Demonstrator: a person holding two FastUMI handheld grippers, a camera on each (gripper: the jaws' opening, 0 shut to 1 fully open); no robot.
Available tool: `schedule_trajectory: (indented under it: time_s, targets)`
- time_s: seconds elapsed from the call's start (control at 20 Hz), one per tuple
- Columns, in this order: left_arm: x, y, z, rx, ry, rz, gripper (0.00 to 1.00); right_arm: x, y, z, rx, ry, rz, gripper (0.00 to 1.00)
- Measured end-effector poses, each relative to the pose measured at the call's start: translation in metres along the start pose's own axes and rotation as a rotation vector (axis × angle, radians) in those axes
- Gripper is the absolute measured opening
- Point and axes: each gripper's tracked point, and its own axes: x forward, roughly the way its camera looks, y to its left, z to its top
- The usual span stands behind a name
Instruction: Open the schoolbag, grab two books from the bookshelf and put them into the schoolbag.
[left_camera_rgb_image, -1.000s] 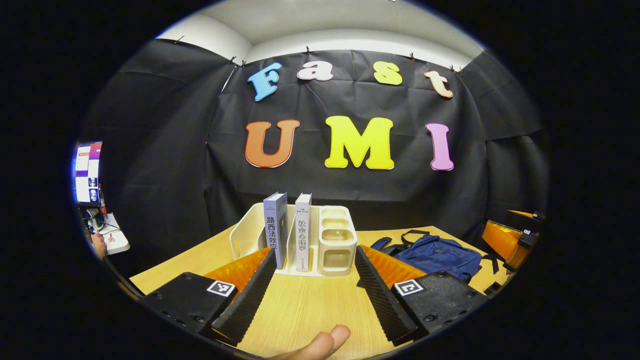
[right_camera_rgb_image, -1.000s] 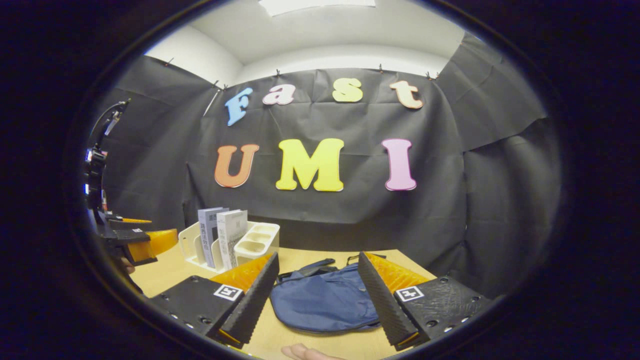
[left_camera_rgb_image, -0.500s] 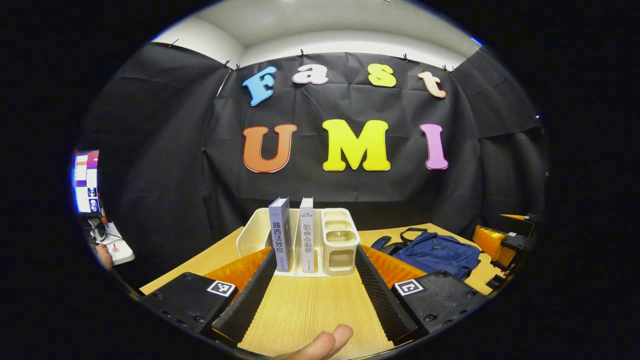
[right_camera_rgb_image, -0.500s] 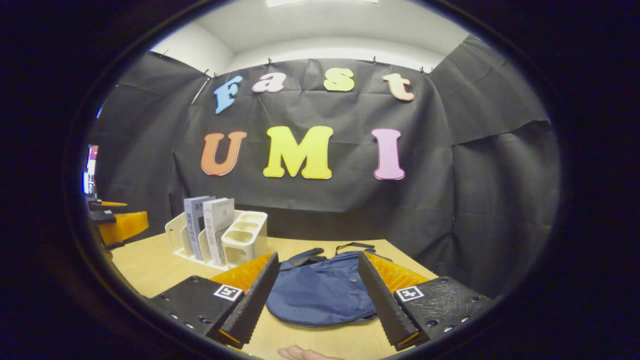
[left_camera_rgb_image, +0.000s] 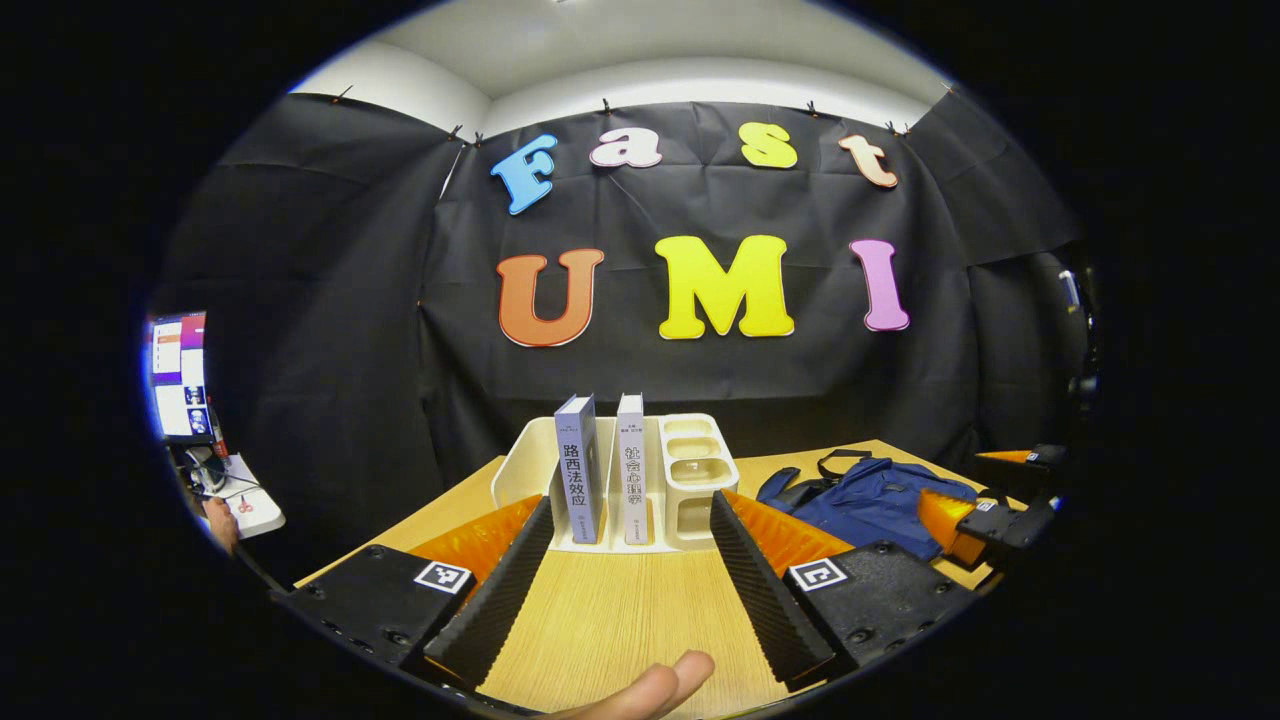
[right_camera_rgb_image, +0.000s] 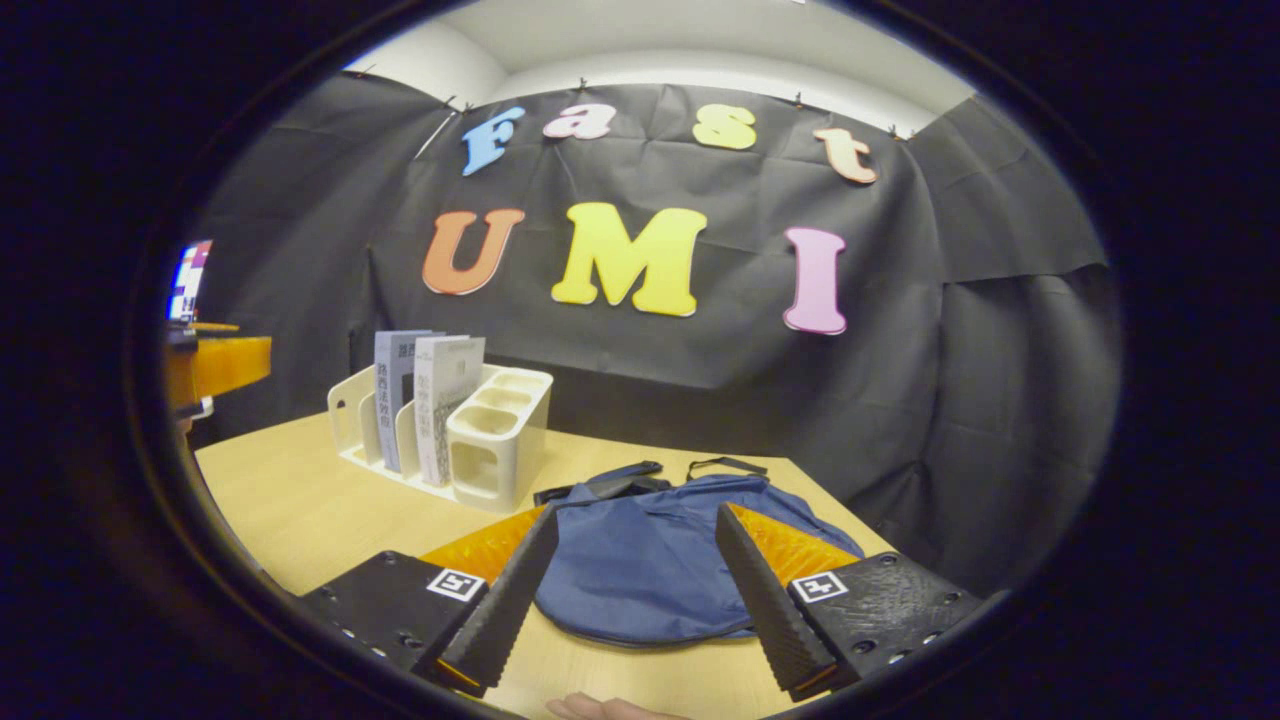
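A white bookshelf (left_camera_rgb_image: 700, 470) stands at the back of the wooden table (left_camera_rgb_image: 620, 620) with two upright books in it, a grey-blue book (left_camera_rgb_image: 580, 468) and a pale book (left_camera_rgb_image: 631, 468). My left gripper (left_camera_rgb_image: 630, 500) is open just in front of them, touching nothing. To the right the blue schoolbag (left_camera_rgb_image: 870, 500) lies flat, with my right gripper (left_camera_rgb_image: 985, 500) at its near edge. In the right gripper view, my right gripper (right_camera_rgb_image: 636, 512) is open just above the schoolbag (right_camera_rgb_image: 650, 570). The bookshelf (right_camera_rgb_image: 490, 440) stands to the left of it, and the left gripper (right_camera_rgb_image: 215, 365) sits at the far left edge.
A monitor (left_camera_rgb_image: 180, 375) and a small white side table (left_camera_rgb_image: 245, 505) stand off to the left, past the table's edge. A thumb (left_camera_rgb_image: 650, 690) shows at the bottom of the left gripper view. The black cloth wall runs close behind the shelf and bag.
My right gripper has come down and closer to the schoolbag, which now looks bigger between its fingers. The left gripper has shifted only slightly. Both stay open.
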Motion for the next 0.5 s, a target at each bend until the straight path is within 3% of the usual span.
schedule_trajectory:
  time_s: [0.5]
  targets:
    - [0.004,0.010,-0.006,0.029,0.015,0.024,0.99,0.061,0.062,-0.061,-0.129,0.168,0.063,0.96]
